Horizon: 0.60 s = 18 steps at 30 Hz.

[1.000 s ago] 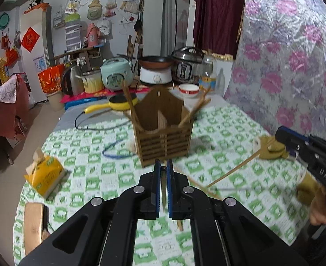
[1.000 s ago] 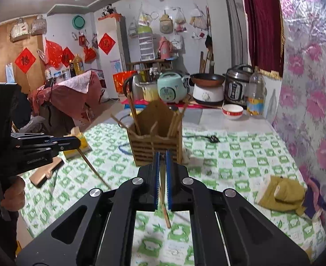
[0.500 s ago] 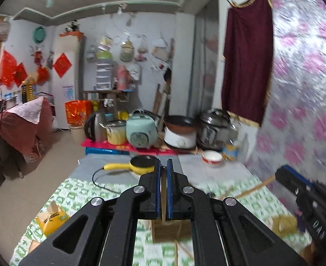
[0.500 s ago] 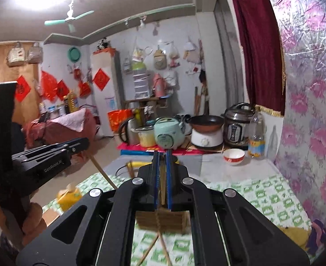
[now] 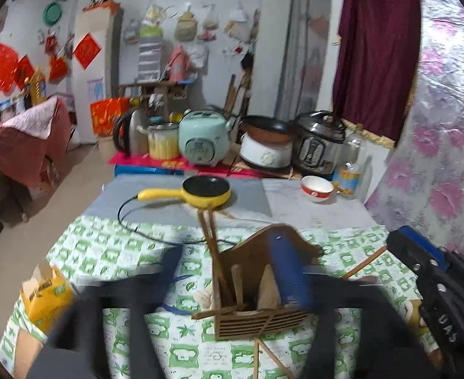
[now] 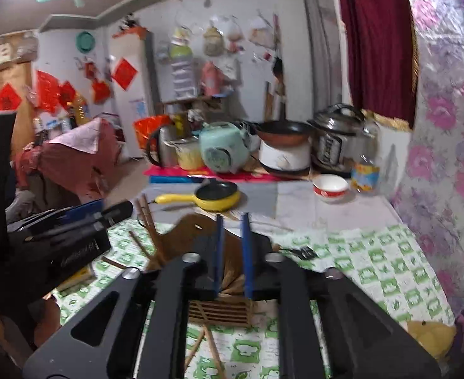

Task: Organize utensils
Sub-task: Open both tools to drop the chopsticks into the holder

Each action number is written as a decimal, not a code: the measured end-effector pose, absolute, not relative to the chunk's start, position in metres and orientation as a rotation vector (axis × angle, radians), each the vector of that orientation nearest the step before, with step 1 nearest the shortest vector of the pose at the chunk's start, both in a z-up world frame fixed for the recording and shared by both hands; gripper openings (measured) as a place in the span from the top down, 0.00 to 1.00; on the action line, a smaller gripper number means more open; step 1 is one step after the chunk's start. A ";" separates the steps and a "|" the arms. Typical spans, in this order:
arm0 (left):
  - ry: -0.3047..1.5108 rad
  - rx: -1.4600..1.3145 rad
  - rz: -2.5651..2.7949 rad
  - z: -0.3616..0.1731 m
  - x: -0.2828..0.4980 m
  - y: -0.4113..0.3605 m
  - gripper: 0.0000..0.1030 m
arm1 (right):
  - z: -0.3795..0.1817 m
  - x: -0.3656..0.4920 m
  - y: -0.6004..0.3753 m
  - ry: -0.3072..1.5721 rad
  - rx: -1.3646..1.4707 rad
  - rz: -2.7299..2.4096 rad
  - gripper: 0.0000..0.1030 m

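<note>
A small yellow electric frying pan (image 5: 207, 192) with a black cord sits on the grey far part of the counter (image 5: 251, 194); right of it a white bowl with a red band (image 5: 316, 188); behind stand a mint-green rice cooker (image 5: 202, 137) and a steel pressure cooker (image 5: 319, 143); a yellow tissue box (image 5: 46, 293) lies left.

The wooden holder (image 5: 257, 287) stood in the middle of the table (image 5: 112, 252), directly in front of both grippers. Chopsticks (image 5: 214, 252) stuck up from its left part and blocked the way from above there. On the left, a yellow box (image 5: 44, 297) narrowed the passage. The far part of the table was crowded by a yellow pan (image 5: 205, 191) and a bowl (image 5: 317, 188). The green cloth between them was free.
</note>
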<state>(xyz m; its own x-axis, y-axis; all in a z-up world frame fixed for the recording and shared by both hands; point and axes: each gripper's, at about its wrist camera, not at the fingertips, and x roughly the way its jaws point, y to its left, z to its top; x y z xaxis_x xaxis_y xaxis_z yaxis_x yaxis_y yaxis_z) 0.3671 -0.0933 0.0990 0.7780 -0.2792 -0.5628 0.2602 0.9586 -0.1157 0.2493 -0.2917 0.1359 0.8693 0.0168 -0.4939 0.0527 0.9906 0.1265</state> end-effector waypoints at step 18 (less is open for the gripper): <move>0.533 -0.062 -0.216 0.127 0.335 -0.066 0.05 | 0.166 0.206 -0.289 0.372 0.128 -0.034 0.37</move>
